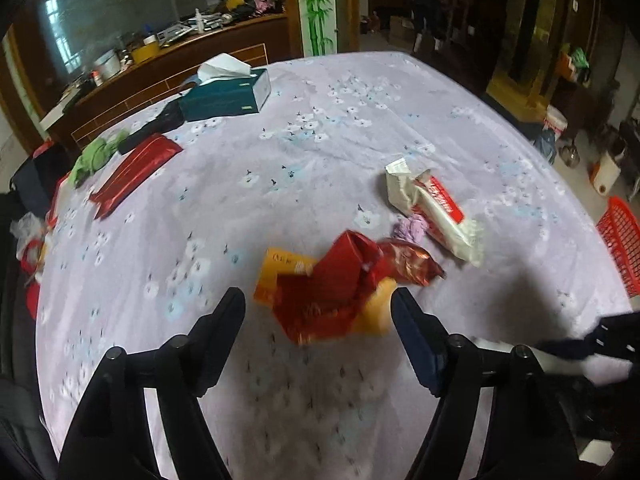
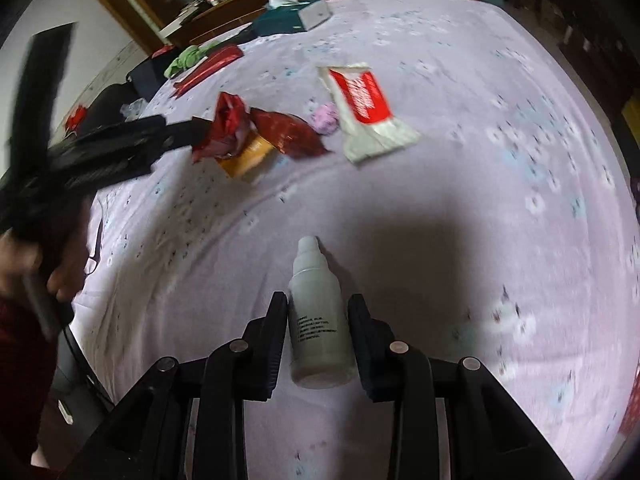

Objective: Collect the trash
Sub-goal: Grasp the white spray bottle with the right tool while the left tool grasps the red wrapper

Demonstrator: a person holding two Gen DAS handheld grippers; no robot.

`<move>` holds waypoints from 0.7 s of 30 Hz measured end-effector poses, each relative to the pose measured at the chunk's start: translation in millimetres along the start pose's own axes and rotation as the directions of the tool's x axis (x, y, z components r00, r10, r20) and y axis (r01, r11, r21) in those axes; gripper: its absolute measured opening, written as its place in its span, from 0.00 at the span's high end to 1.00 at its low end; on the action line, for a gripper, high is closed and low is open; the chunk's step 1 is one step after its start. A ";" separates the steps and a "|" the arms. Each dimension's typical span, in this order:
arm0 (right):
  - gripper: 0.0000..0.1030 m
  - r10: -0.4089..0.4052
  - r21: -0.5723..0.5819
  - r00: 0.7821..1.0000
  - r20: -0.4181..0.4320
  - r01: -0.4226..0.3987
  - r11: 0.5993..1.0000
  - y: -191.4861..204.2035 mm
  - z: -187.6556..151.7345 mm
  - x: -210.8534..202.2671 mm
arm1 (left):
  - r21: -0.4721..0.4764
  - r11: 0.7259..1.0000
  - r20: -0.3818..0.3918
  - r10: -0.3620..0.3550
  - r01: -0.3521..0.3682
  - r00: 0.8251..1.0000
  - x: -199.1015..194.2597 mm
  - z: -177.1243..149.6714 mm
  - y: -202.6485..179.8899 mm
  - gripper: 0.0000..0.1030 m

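A pile of trash lies mid-table: a crumpled red wrapper (image 1: 340, 280) on a yellow packet (image 1: 280, 268), a shiny brown-red wrapper (image 1: 408, 260), a purple wad (image 1: 410, 228) and a white-and-red wrapper (image 1: 436, 208). My left gripper (image 1: 318, 300) is open, its fingers on either side of the red and yellow pile. In the right wrist view the left gripper (image 2: 196, 132) reaches the red wrapper (image 2: 228, 120) from the left. My right gripper (image 2: 320, 308) is shut on a white plastic bottle (image 2: 320, 320), cap pointing forward, near the table's front.
A lilac flowered cloth (image 1: 320, 140) covers the table. At the far left lie a teal tissue box (image 1: 228, 96), a red packet (image 1: 132, 172) and a green cloth (image 1: 96, 156). A red basket (image 1: 622, 236) sits off the right edge. A cluttered wooden counter (image 1: 168, 52) stands behind.
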State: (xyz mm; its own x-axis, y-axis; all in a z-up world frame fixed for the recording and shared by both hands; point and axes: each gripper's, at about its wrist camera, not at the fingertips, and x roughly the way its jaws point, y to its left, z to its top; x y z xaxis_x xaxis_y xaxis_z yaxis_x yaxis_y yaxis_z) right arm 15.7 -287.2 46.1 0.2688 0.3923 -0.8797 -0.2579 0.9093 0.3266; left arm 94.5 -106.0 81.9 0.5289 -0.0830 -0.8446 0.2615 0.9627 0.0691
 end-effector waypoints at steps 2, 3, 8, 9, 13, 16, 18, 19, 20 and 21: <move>0.68 -0.007 0.013 1.000 -0.008 0.007 1.000 -4.7 -7.4 -0.5 | 0.022 1.000 -0.027 -0.013 0.013 1.000 14.3 4.1 -0.8 0.29; 0.68 -0.007 0.015 1.000 -0.012 0.007 1.000 -7.2 -9.9 -1.0 | 0.028 0.999 -0.032 -0.025 0.026 0.999 18.5 4.9 -1.0 0.29; 0.68 -0.012 0.012 1.000 -0.015 0.012 1.000 -6.7 -18.0 -3.5 | 0.010 0.999 -0.080 -0.035 0.036 0.996 39.0 0.1 -0.5 0.52; 0.68 -0.014 0.011 1.000 -0.015 0.014 1.000 -6.4 -18.3 -3.3 | -0.003 0.999 -0.071 -0.036 0.035 0.997 38.9 -1.1 0.5 0.53; 0.67 -0.016 0.012 1.000 -0.026 0.016 1.000 -3.8 -20.8 -1.8 | -0.069 0.995 -0.042 -0.068 0.065 0.997 29.9 -4.3 4.3 0.73; 0.67 -0.019 0.013 0.999 -0.035 0.020 1.000 -1.5 -18.7 3.7 | -0.098 0.992 -0.013 -0.080 0.078 0.997 14.5 -11.4 3.5 0.73; 0.67 -0.013 0.013 0.999 -0.041 0.013 1.000 0.2 -18.5 6.1 | -0.120 0.988 -0.002 -0.095 0.094 0.995 2.6 -19.6 2.2 0.73; 0.67 -0.012 0.009 0.999 -0.042 0.012 1.000 1.5 -18.5 6.4 | -0.129 0.986 0.002 -0.104 0.104 0.995 -3.5 -24.2 0.9 0.73; 0.67 -0.014 0.003 0.999 -0.043 0.014 1.000 3.4 -18.5 6.9 | -0.135 0.984 0.007 -0.112 0.112 0.994 -8.6 -28.2 -0.1 0.73; 0.67 -0.017 0.000 0.999 -0.045 0.017 1.000 5.2 -17.9 8.1 | -0.142 0.982 0.012 -0.121 0.121 0.993 -16.0 -34.8 -2.7 0.73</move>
State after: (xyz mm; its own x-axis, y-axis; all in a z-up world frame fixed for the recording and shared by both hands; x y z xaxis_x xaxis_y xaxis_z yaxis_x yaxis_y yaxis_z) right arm -0.1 -281.7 34.5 0.2313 0.3702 -0.8997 -0.2529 0.9159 0.3118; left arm 57.2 -98.4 76.8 0.5030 -0.2018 -0.8404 0.2068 0.9722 -0.1097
